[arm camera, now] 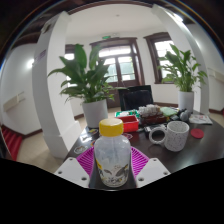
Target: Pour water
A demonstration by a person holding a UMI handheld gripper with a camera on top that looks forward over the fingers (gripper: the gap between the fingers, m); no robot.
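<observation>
A clear plastic bottle [111, 158] with a yellow cap [111, 127] and a pale printed label stands upright between my gripper's [111, 165] two fingers. Both pink pads [87, 160] press against its sides, so my gripper is shut on it and holds it over the dark table [200, 145]. A white mug [176, 134] stands on the table beyond the fingers, to the right of the bottle.
Several small cups and items [150, 117] lie on the table behind the mug. A potted plant in a white pot [95, 110] stands beyond the bottle to the left, another [186, 98] at the far right. A white pillar [48, 100] rises on the left.
</observation>
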